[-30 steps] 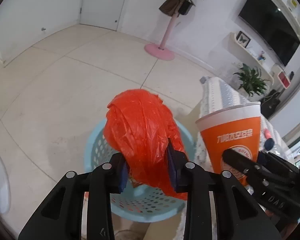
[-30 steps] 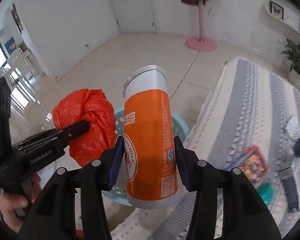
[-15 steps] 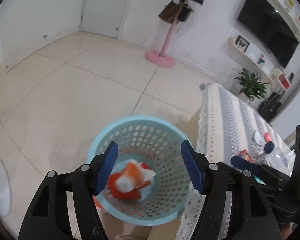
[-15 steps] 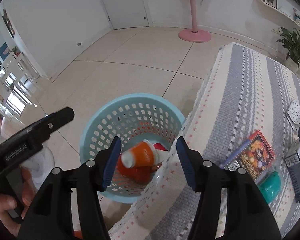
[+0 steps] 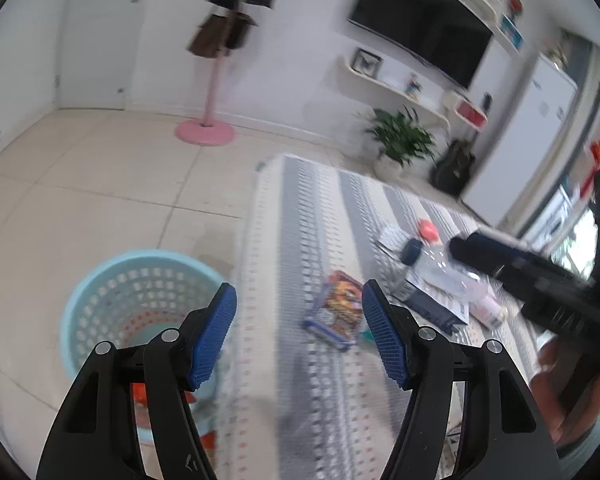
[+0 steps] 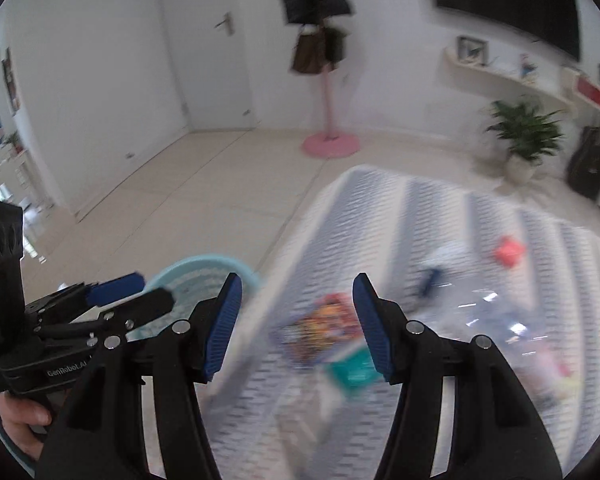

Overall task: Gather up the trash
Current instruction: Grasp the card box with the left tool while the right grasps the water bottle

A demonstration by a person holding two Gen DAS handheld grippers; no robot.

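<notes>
Both jaws released and empty: left gripper [image 5: 298, 334], right gripper [image 6: 296, 326]. Clear plastic bottle [image 5: 440, 276] lying on striped tablecloth [image 5: 300, 216], well right of blue basket [image 5: 140, 280]. Judged light, slick, crushable; best gripped gently across mid-body.

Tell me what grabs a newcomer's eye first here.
The open blue-padded left hand-held gripper fills the foreground, empty. On the floor at lower left stands the light-blue basket beside the striped grey tablecloth, where a colourful packet lies among blurred clutter.
</notes>
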